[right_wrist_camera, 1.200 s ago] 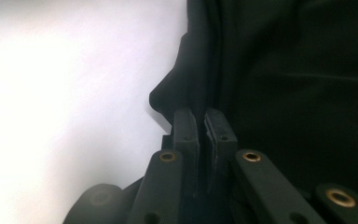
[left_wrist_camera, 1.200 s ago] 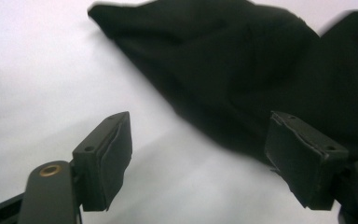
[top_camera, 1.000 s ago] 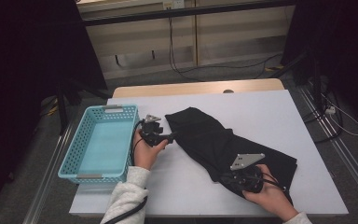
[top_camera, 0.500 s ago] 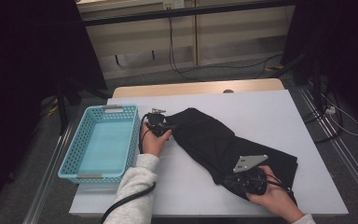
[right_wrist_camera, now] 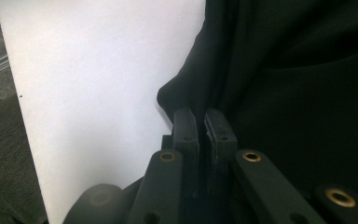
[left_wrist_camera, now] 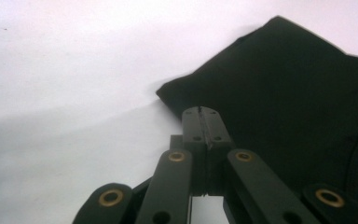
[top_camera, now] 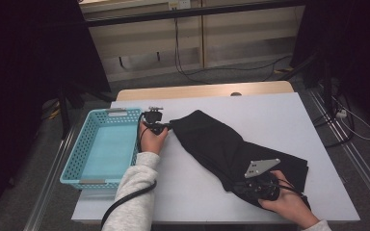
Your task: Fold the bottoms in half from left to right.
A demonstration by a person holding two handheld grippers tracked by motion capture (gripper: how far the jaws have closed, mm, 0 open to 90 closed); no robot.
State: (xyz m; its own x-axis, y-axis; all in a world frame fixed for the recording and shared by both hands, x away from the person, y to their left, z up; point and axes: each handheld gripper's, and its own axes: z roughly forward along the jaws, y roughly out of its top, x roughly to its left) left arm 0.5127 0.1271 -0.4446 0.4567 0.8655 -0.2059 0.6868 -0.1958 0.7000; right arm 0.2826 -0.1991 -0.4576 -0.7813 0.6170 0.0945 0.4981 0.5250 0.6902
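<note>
Since the earlier frames: left claw (top_camera: 166, 128) has slid along the counter (top_camera: 270, 115) toward the far-left corner of the black garment (top_camera: 221, 147), and its jaws have just been closing. In the left gripper view they now stand pressed flat together, tips (left_wrist_camera: 202, 122) at the edge of the cloth (left_wrist_camera: 279, 93); whether a fold is pinched between them cannot be told from here. Right claw (top_camera: 250, 185) has kept its place at the garment's near-right end.

Garment: dark, lies spread diagonally across the white counter, from a point near the basket to the near-right edge. Flat, a few soft folds.

Left claw: at the garment's far-left tip, hand (top_camera: 152, 139) behind it, grey sleeve (top_camera: 135, 192) coming in from the bottom.

Right claw: low on the cloth, grey three-cornered plate (top_camera: 261, 167) on top, hand (top_camera: 289, 204) just behind. In the right gripper view its jaws (right_wrist_camera: 205, 128) stand nearly together with a ridge of black fabric (right_wrist_camera: 307, 93) caught between them: gripping the garment.

Blue basket (top_camera: 74, 166): left of the garment, just beside the left hand, on the counter's left edge.
</note>
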